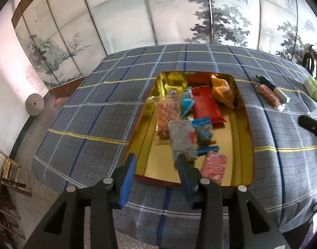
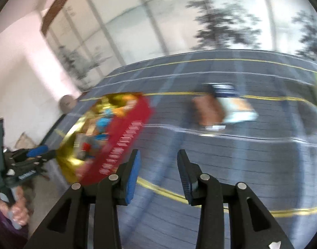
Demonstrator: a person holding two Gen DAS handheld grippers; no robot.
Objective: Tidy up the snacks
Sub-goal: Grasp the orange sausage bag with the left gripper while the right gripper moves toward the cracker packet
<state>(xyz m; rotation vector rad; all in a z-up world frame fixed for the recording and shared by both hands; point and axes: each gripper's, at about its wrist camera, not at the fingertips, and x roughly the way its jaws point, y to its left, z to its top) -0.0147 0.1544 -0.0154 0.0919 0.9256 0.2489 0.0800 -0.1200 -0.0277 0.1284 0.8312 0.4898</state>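
A gold-lined box with red outer walls sits on the plaid tablecloth and holds several snack packets: a red pack, an orange bag, a peanut bag, a grey packet and a pink packet. My left gripper is open and empty above the box's near edge. My right gripper is open and empty over bare cloth; the view is motion-blurred. The box lies to its left. Loose snacks lie ahead: an orange-brown packet and a dark blue and white packet.
In the left wrist view, an orange packet, a black and white bar and a green bag lie on the cloth right of the box. The right gripper's tip shows at the right edge. A painted folding screen stands behind the table.
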